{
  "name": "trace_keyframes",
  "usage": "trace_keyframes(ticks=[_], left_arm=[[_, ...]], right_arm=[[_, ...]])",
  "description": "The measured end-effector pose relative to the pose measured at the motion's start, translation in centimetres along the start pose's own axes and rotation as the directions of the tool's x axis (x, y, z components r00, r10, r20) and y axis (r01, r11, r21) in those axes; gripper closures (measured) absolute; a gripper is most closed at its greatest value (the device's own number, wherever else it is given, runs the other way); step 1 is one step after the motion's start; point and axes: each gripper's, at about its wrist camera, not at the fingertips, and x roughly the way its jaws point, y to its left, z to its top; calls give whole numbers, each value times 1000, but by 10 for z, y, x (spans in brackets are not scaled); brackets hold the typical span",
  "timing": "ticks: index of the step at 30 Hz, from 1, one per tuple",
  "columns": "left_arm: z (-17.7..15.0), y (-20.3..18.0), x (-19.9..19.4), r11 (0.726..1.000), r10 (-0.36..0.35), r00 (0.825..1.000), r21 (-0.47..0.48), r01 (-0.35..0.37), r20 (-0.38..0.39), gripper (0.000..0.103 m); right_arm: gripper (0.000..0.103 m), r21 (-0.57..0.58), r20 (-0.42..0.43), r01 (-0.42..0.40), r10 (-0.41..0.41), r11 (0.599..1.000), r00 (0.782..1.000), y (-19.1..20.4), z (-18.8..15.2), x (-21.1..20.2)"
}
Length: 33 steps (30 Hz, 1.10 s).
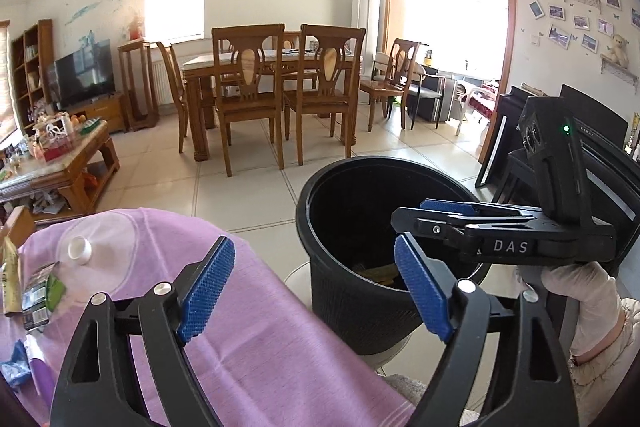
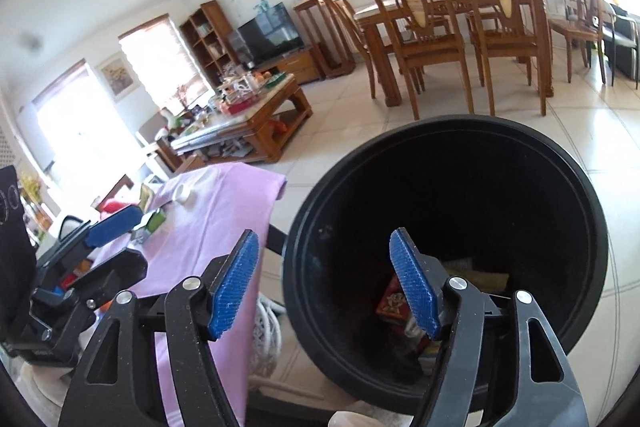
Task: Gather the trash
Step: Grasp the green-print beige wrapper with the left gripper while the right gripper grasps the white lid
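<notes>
Trash (image 2: 394, 301) lies at the bottom of the black bin (image 2: 592, 211): a red packet and some yellow bits.

Right tool (image 2: 324, 283) hangs over the near edge of the bin. Its blue pads (image 2: 414, 289) are spread wide apart and nothing sits between them. One pad is over the bin's dark inside and the other pad is outside the rim. In the left wrist view the right tool (image 1: 408, 213) shows from the side above the bin (image 1: 320, 211), held by a hand in a white glove (image 1: 576, 287).

Left tool (image 1: 314, 289) is spread wide too, with nothing between its blue pads (image 1: 208, 291). It hangs over the edge of the bench, just beside the bin. In the right wrist view it (image 2: 124, 239) sits low on the left.

A purple cloth (image 1: 256, 323) covers the bench. More trash waits on it: a clear plastic bottle (image 1: 98, 255) with a white cap lying on its side, a green and black wrapper (image 1: 42, 291) touching it, and a blue scrap (image 1: 16, 363) near the edge.

Past the bin is a tiled floor (image 1: 240, 195). Farther off stand a wooden dining table (image 1: 272, 65) with chairs (image 1: 250, 95) around it, a low coffee table (image 1: 64, 163) full of things, and a dark TV (image 1: 82, 77).
</notes>
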Motion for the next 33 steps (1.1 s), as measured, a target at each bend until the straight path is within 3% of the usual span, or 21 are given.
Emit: trace_keyframes(ticks=[6,10,13,17,19,22,26,29,33], left_arm=[[-13,58,-30,995,82,997,-56,-81,8,14],[-21,123,-52,972,181,984,-155,-178,3,14],[-30,187,-67,927,258,966,-273,-257,-34,14],[-43,271,-74,835,373,921,-393,-386,-112,14],[-50,306,-66,798,384,907,-433,-420,-172,14],[-60,343,-52,764,379,894,-464,-448,-240,14],[-66,370,-36,747,346,892,-489,-450,-292,14],[-64,372,-29,757,351,882,-459,-465,-315,14],[-62,376,-17,763,343,874,-440,-473,-344,14]], right_arm=[[30,-68,-19,-59,58,996,998,65,12,31],[30,-128,-56,-100,93,987,994,116,20,59],[30,-175,-81,-130,118,976,990,153,23,79],[29,-245,-118,-161,135,956,984,202,31,109],[27,-279,-140,-169,134,945,981,223,38,129],[27,-331,-181,-175,120,927,976,255,45,166],[27,-405,-230,-140,48,903,972,291,52,225],[28,-451,-253,-107,-12,886,967,311,52,269],[37,-480,-282,-76,-71,874,957,315,43,315]])
